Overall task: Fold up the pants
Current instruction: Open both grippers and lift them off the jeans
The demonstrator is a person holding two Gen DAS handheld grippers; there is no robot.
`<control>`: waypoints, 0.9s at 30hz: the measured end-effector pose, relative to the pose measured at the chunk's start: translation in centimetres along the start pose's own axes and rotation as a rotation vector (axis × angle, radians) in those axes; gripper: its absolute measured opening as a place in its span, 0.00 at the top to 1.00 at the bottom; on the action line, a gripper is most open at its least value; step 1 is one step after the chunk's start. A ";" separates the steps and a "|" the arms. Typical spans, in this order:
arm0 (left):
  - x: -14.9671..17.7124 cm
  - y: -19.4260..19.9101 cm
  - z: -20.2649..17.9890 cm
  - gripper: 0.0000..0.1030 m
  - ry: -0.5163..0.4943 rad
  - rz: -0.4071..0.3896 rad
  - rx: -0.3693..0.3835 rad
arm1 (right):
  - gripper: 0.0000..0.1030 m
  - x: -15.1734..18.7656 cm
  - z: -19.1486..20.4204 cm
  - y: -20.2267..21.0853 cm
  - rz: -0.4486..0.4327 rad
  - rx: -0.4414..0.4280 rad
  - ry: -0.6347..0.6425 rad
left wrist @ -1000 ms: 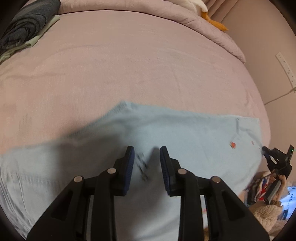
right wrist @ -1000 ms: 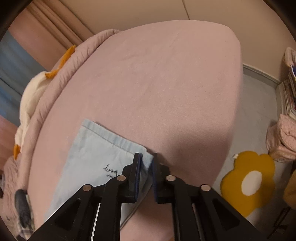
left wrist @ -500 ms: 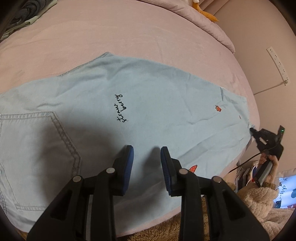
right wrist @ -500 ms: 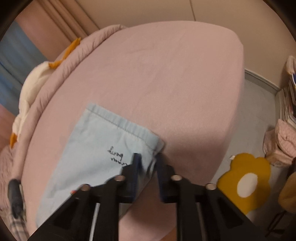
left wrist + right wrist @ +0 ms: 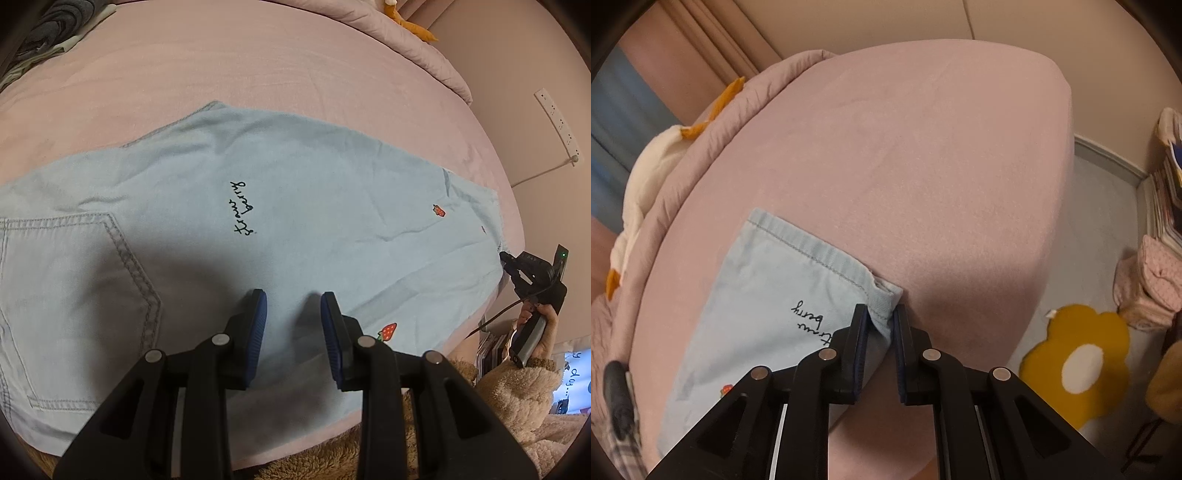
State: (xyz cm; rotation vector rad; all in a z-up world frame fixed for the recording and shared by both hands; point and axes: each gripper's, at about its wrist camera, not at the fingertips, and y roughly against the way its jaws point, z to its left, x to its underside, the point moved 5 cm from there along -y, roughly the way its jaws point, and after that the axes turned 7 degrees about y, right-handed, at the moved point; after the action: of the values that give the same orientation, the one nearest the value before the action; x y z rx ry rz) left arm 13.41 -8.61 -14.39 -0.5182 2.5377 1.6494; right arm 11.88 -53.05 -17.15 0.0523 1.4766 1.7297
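Observation:
Light blue pants (image 5: 295, 206) lie flat on the pink bed, back pocket at left, black script and small strawberry patches on the leg. My left gripper (image 5: 293, 306) is open and empty, hovering over the pants' near edge. My right gripper (image 5: 881, 317) has its jaws around the hem corner of the pant leg (image 5: 798, 288), with a narrow gap still showing and cloth between the pads. The right gripper also shows in the left wrist view (image 5: 517, 266) at the far hem.
The pink bed (image 5: 923, 166) spreads beyond the pants. Folded dark clothes (image 5: 55, 22) lie at the far left. A plush toy (image 5: 646, 166) rests on the rolled duvet. A yellow flower rug (image 5: 1078, 358) and stacked items (image 5: 1160, 258) are on the floor.
The left gripper pulled back and up from the cloth, so the whole leg and pocket came into view. The right gripper's jaws opened slightly around the hem corner.

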 end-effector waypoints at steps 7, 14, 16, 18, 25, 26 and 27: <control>1.1 0.3 -0.3 0.67 -0.025 0.006 0.000 | 0.92 0.4 -0.1 0.2 -0.010 -0.001 -0.005; 2.2 0.6 0.1 0.63 -0.027 0.021 0.023 | 0.92 0.4 -0.1 0.2 -0.006 0.008 -0.010; 2.5 0.8 -0.1 0.56 -0.027 0.023 0.040 | 0.92 0.5 -0.2 0.2 -0.010 0.005 -0.011; 2.7 0.8 -0.4 0.50 -0.038 0.020 0.053 | 0.92 0.5 -0.2 0.2 -0.014 0.002 -0.010; 3.1 -0.1 -1.8 0.32 -0.127 0.031 0.024 | 0.92 0.8 -0.3 0.3 -0.032 -0.001 -0.018; 3.1 -0.2 -1.9 0.31 -0.131 0.033 0.022 | 0.92 0.8 -0.3 0.3 -0.035 0.000 -0.016; 3.1 -0.3 -2.0 0.29 -0.135 0.033 0.018 | 0.92 0.8 -0.3 0.3 -0.037 0.001 -0.013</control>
State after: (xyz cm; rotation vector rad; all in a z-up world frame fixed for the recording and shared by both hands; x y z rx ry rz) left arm 10.81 -11.26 -14.54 -0.3526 2.4744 1.6116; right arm 11.02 -52.80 -17.32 0.0367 1.4597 1.6963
